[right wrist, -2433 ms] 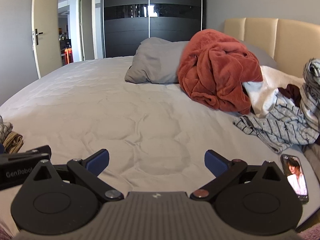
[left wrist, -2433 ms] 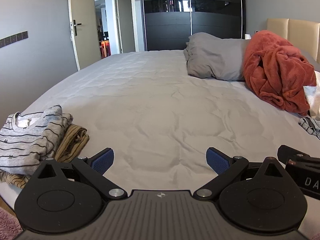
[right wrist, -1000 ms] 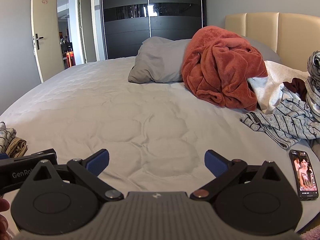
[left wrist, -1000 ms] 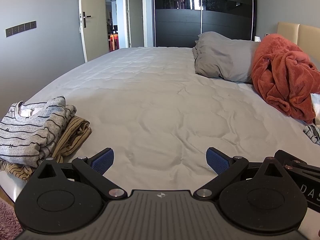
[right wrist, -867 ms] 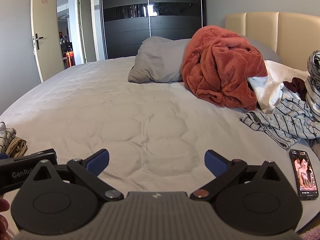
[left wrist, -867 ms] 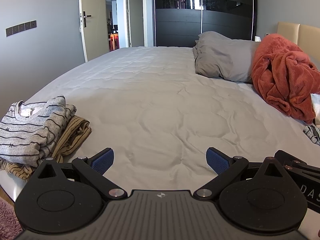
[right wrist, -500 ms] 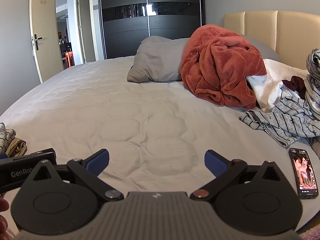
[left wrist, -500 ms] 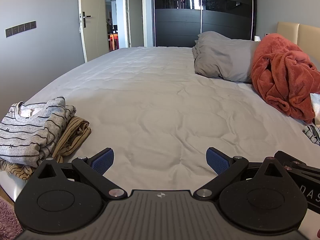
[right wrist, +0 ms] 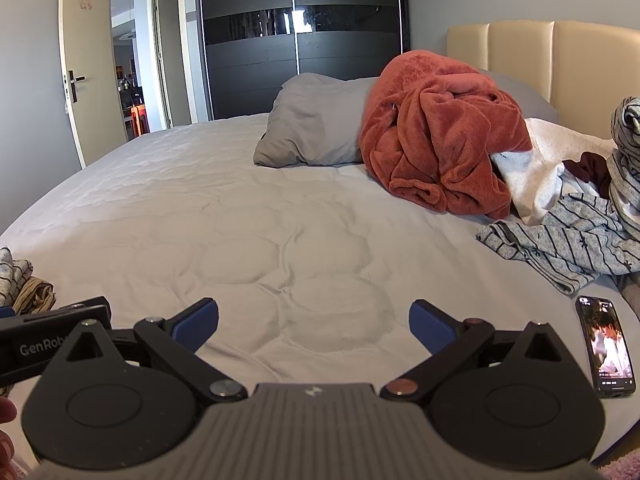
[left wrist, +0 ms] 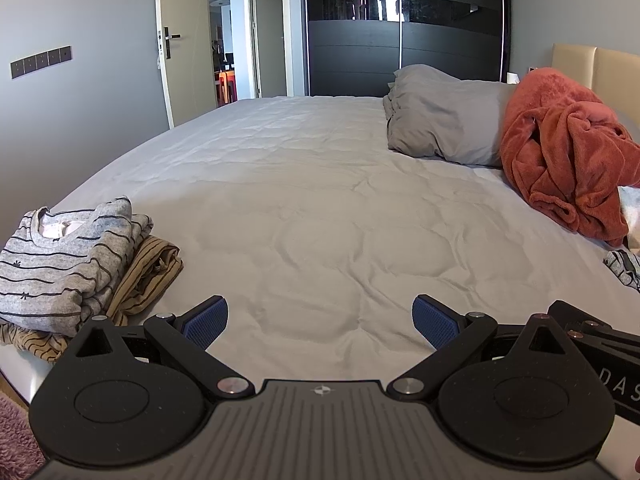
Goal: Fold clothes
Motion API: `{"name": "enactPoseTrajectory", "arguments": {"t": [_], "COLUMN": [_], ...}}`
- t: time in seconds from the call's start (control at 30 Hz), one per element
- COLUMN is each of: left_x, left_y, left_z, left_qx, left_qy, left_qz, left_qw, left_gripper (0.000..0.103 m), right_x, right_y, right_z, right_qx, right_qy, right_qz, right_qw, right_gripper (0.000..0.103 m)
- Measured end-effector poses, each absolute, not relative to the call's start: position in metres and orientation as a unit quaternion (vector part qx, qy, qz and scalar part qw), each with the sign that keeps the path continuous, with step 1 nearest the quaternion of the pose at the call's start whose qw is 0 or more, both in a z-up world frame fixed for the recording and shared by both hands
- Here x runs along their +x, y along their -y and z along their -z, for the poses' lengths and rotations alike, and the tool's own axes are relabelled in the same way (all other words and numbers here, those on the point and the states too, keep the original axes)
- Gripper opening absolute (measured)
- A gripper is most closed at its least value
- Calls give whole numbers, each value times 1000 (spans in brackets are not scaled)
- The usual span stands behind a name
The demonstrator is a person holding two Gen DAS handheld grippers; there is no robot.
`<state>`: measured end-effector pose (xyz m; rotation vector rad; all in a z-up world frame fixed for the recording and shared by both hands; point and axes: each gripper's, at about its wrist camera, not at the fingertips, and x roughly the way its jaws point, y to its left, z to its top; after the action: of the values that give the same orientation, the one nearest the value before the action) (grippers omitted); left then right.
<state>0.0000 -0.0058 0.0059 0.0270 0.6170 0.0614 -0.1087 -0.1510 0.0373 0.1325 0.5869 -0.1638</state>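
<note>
1. Both the left hand-held gripper (left wrist: pixel 320 316) and the right hand-held gripper (right wrist: pixel 314 316) are hovering spread, holding nothing.
2. The striped garment (right wrist: pixel 560 244) is lying ahead-right of the right one (beside the phone (right wrist: pixel 608 348)); I'd be pinching one edge only.

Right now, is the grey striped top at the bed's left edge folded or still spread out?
Folded. The striped top lies as a compact stack with its collar up, on a folded tan garment. Neither gripper touches it.

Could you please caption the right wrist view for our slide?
Open right gripper above grey bed; unfolded striped garment and phone to its right.
</note>
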Motion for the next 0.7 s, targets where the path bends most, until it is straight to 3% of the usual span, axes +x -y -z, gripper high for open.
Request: {"name": "enactPoseTrajectory", "arguments": {"t": [0.7], "left_x": [10], "left_y": [-5], "left_z": [-11], "left_qx": [22], "left_qy": [-299], "left_qz": [-68], "left_qw": [952], "left_gripper": [101], "right_x": [-116], "right_y": [224], "right_z": [-61], "right_qx": [48], "right_qy": [-263], "right_qz": [133], "right_qw": [954], "right_gripper": [103]}}
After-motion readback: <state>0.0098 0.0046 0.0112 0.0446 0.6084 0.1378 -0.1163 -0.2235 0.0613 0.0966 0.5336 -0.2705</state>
